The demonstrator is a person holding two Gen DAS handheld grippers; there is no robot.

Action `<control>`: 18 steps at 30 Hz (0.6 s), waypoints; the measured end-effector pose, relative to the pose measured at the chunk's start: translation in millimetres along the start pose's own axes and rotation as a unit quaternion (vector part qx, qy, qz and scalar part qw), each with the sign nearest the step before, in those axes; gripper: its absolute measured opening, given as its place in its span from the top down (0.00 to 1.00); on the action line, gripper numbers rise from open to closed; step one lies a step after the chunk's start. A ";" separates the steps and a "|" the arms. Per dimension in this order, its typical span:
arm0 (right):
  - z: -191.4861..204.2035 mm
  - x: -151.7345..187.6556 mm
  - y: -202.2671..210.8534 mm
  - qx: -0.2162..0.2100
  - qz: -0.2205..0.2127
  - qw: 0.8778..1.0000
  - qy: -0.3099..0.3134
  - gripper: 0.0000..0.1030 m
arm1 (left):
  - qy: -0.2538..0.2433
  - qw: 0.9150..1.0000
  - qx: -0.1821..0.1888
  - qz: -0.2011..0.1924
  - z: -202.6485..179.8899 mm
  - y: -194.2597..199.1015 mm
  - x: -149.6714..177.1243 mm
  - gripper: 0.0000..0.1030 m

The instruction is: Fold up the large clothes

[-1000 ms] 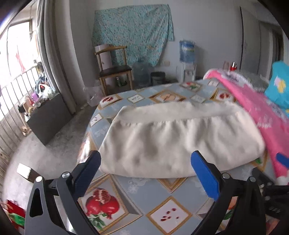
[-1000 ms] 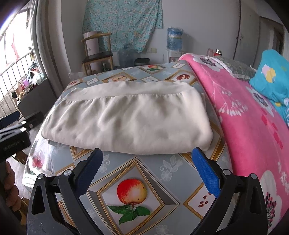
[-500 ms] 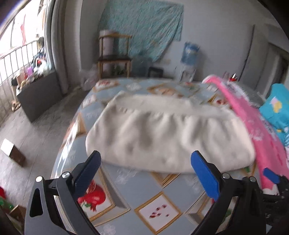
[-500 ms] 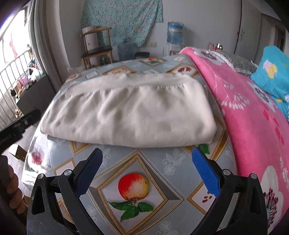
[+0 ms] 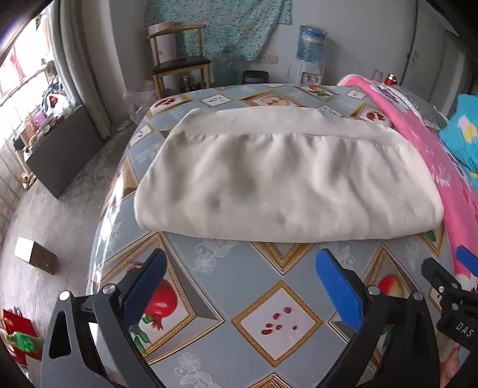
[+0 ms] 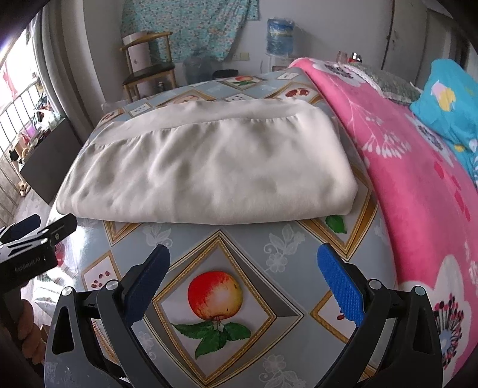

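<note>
A: How do the jaws stand?

B: The left gripper (image 5: 239, 286) has its jaws wide apart with nothing between them, hanging over the bare cloth (image 5: 227, 286) on the desk. The right gripper (image 6: 243, 273) is the same: jaws spread, empty, above a printed apple (image 6: 214, 294).

A: And the garment?

B: The garment (image 5: 283, 182) lies folded on the desk just beyond both grippers, apart from the blue pads (image 5: 339, 294). It is cream, a broad flat bundle with a gathered band (image 6: 209, 118) running along its far edge. Its near edge is a soft rounded fold.

A: What is beside it?

B: On its right a pink blanket (image 6: 418, 179) lies along the desk, its edge touching or very near the garment's right corner; I cannot tell which. A blue pillow (image 6: 448, 98) sits further right.

A: Do the grippers see each other?

B: Yes. The right wrist view catches the left gripper at its left edge, with a hand (image 6: 28, 334) below it.

A: Behind?

B: A chair (image 5: 179, 62), a water dispenser (image 5: 310, 53) and a hanging sheet (image 5: 227, 21) on the wall.
</note>
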State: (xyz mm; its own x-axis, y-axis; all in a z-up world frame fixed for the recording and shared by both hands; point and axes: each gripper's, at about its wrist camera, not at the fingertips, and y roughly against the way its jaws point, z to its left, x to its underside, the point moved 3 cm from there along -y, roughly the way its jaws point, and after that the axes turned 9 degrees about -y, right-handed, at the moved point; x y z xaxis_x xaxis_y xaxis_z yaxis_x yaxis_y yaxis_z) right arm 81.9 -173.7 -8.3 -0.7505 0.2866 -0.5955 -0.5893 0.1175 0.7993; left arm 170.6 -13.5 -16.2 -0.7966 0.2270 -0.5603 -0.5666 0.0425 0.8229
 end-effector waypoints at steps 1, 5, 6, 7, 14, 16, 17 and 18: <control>0.8 0.4 -0.8 0.000 0.002 1.000 0.001 0.07 | -0.003 1.000 0.001 0.001 -1.4 0.0 0.7 0.05; 2.4 3.3 -4.6 0.005 0.010 1.000 0.008 0.07 | -0.018 1.000 0.001 0.006 -8.4 -1.2 0.8 0.05; 2.1 3.3 -5.1 0.006 0.011 1.000 0.008 0.07 | -0.019 1.000 0.002 0.007 -9.9 -1.4 0.6 0.05; 1.7 3.2 -5.4 0.007 0.011 1.000 0.008 0.07 | -0.020 1.000 0.004 0.008 -10.8 -1.8 0.9 0.05; -1.4 2.5 -5.9 0.008 0.011 1.000 0.006 0.07 | -0.023 1.000 0.009 0.014 -15.8 -5.0 0.9 0.05; -1.9 2.1 -6.1 0.009 0.012 1.000 0.005 0.07 | -0.023 1.000 0.011 0.015 -16.5 -5.4 0.3 0.05; -2.3 2.0 -5.9 0.009 0.012 1.000 0.004 0.07 | -0.022 1.000 0.010 0.015 -16.1 -5.4 0.4 0.05; -2.2 1.9 -5.9 0.009 0.012 1.000 0.004 0.07 | -0.021 1.000 0.012 0.015 -16.0 -5.7 0.5 0.05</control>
State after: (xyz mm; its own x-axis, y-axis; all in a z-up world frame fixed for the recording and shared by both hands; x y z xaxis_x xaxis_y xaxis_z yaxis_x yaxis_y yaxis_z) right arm 83.3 -176.0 -14.3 -0.7664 0.2824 -0.5770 -0.5658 0.1286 0.8144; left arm 170.1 -29.1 -22.7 -0.8040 0.2688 -0.5305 -0.5363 0.0578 0.8421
